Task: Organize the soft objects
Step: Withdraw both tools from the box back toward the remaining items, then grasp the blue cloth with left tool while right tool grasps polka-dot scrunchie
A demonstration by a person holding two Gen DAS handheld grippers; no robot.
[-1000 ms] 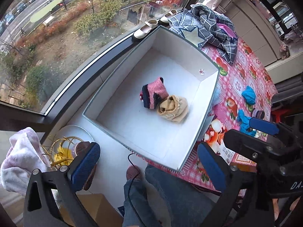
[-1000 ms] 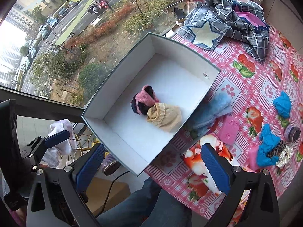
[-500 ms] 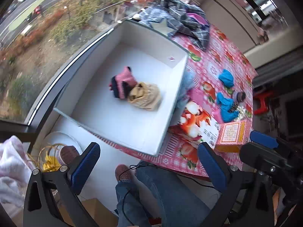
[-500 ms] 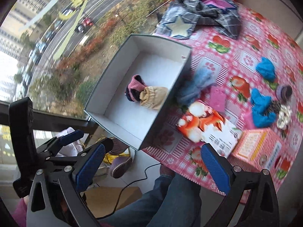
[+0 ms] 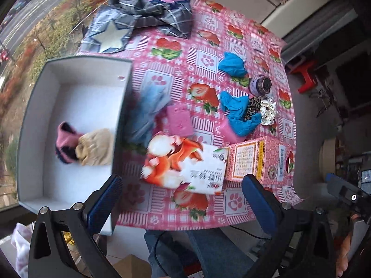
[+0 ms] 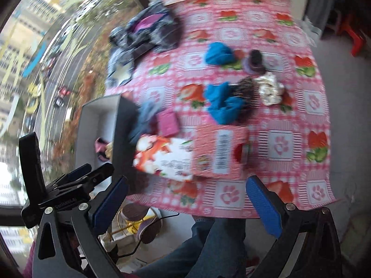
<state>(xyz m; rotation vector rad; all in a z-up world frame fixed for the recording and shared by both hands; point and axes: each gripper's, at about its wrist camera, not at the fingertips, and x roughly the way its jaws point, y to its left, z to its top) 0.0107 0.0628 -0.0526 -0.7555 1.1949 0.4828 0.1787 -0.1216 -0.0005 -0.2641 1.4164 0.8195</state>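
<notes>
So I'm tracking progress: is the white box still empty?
Not empty. The white box holds two bundles: a pink one and a tan one, touching.

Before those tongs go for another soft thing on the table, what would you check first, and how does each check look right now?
1. Left tongs open and empty: ok.
2. Right tongs open and empty: ok.
3. Room left in the white box beside the pink sock and beige sock: ok.
4. Soft things still out: light blue cloth, blue cloths: ok.
5. Tongs lined up over a chosen item: not ok.
6. Right view sharp: not ok.
</notes>
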